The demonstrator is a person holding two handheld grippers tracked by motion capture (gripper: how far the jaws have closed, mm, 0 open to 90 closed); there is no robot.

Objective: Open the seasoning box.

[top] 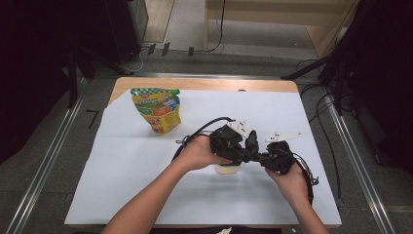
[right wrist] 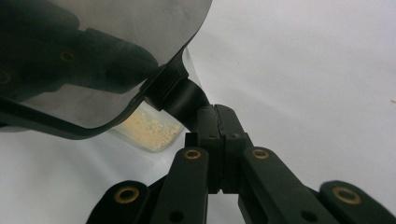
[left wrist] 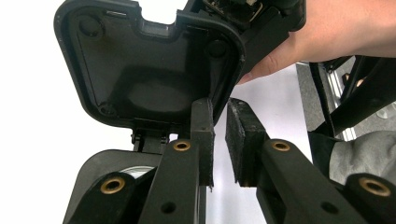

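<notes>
High view looks forward and down over whole table; both gripper views sit close behind own jaws, sharing the black lid

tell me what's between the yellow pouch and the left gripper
Nothing but bare white sheet: the high view shows that stretch between the pouch and the left gripper.

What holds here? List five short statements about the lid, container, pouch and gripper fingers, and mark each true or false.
1. The yellow-green pouch sits apart from both hands. True.
2. The black lid is closed on the container. False: it is flipped open, with its underside showing.
3. The right gripper has its fingers spread wide. False: they are pressed together.
4. The container holds pale granules. True.
5. The left gripper shows a narrow gap between its fingers. True.
</notes>
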